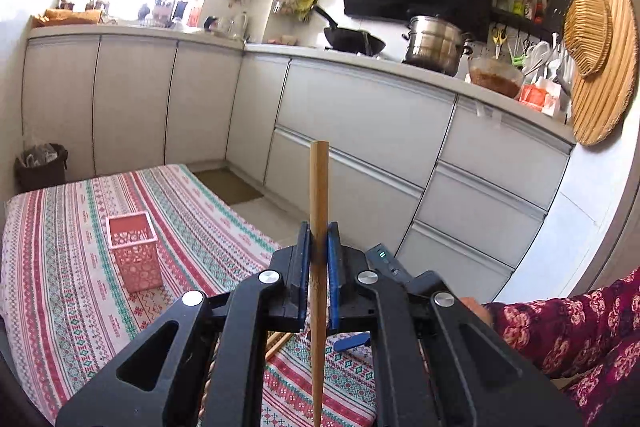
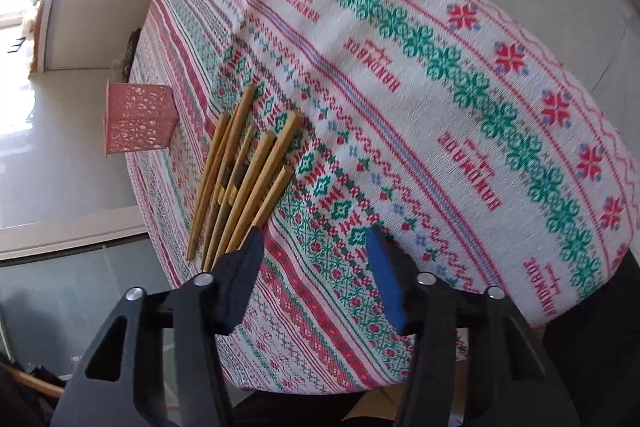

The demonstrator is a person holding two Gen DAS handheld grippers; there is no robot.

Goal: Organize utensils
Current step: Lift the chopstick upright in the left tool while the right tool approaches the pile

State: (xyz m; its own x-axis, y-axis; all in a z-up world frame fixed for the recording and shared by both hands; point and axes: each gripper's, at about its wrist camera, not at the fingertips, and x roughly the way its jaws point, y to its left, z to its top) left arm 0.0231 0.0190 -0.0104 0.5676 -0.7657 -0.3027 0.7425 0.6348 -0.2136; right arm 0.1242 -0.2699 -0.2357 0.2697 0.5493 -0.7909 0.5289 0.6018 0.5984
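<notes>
The left gripper (image 1: 319, 247) is closed on 1 tapered wooden chopstick (image 1: 319, 195), clamped between its blue-padded fingers (image 1: 333, 251) and held upright above the tabletop with the patterned red, green and white cloth (image 1: 72, 211). The pink perforated square utensil holder (image 1: 134, 251) stands upright on the cloth. The right gripper (image 2: 316, 259) is partly open and empty, just beside the bundle of loose wooden chopsticks (image 2: 244, 179) lying on the cloth.
</notes>
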